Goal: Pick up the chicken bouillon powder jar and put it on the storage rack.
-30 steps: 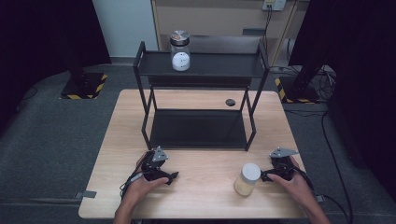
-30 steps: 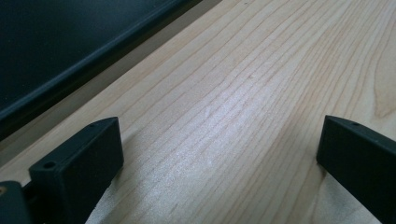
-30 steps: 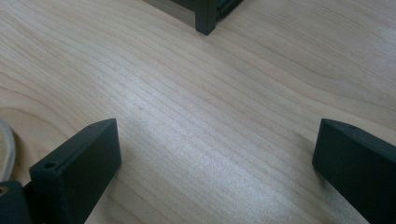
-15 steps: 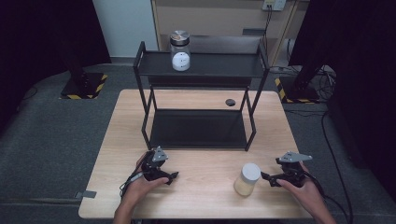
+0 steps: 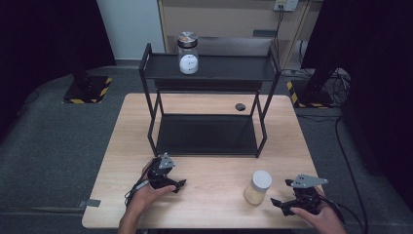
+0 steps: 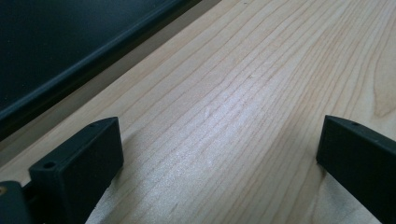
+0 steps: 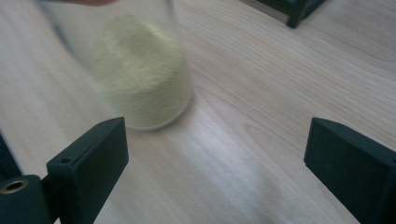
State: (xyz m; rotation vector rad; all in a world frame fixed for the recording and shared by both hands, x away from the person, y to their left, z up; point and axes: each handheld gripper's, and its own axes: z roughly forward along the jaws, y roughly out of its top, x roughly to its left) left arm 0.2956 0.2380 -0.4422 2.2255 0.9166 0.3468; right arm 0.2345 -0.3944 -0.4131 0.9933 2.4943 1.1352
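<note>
We are holding the right gripper [image 5: 276,203] low over the tabletop [image 5: 214,187] with its jaws spread wide and nothing between them; they have just been closing a little. Just beyond it the jar [image 5: 258,187] is standing upright on the wood, near but apart from the jaws: a clear, round container with a pale lid, about half filled with a fine yellowish powder. Our left gripper [image 5: 181,184] is resting open and empty near the black shelf rack [image 5: 207,134], well apart from the jar.
</note>
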